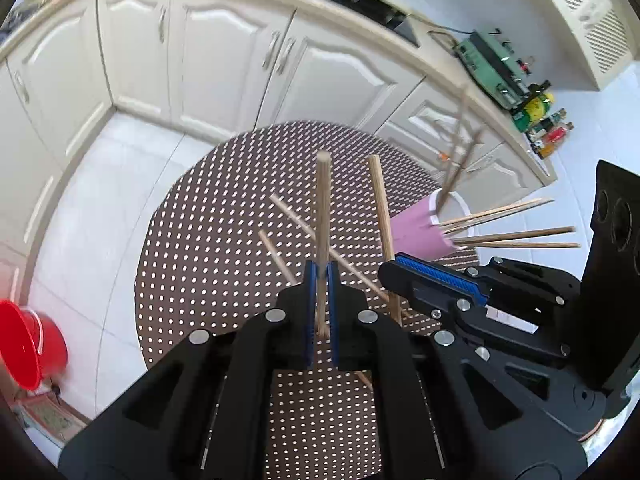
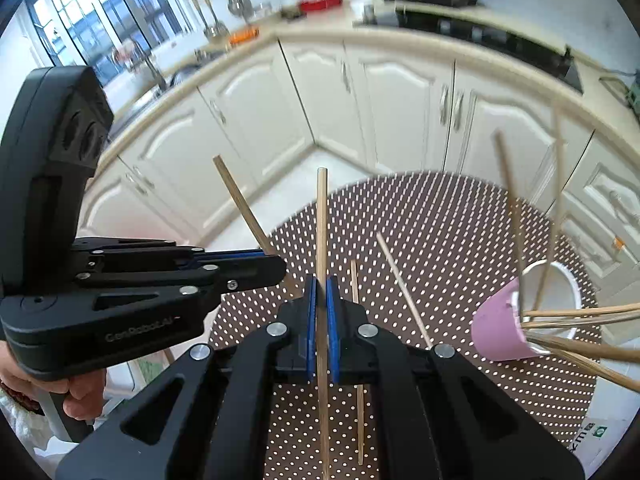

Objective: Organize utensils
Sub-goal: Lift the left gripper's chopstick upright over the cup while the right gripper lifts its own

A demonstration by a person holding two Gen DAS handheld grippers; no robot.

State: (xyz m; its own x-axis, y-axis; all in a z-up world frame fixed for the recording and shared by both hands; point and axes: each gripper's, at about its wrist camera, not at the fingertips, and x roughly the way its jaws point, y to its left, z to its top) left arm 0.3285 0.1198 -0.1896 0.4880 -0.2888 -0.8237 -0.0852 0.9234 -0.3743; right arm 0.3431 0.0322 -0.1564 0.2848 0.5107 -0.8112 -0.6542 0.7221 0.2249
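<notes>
My left gripper (image 1: pixel 321 270) is shut on a wooden chopstick (image 1: pixel 322 216) that stands up between its blue pads. My right gripper (image 2: pixel 321 284) is shut on another chopstick (image 2: pixel 321 232), also upright. Each gripper shows in the other's view: the right one (image 1: pixel 394 268) beside the left, the left one (image 2: pixel 276 266) with its chopstick (image 2: pixel 240 204) slanting up. A pink cup (image 1: pixel 416 232) holding several chopsticks (image 1: pixel 516 236) stands on the round dotted table; it also shows in the right wrist view (image 2: pixel 496 332). Two loose chopsticks (image 2: pixel 402 288) lie on the table.
The round brown table with white dots (image 1: pixel 208 248) stands on a white tiled floor before cream kitchen cabinets (image 1: pixel 224 60). A red bucket (image 1: pixel 28 344) sits on the floor at the left. Bottles (image 1: pixel 540 116) stand on the counter at the right.
</notes>
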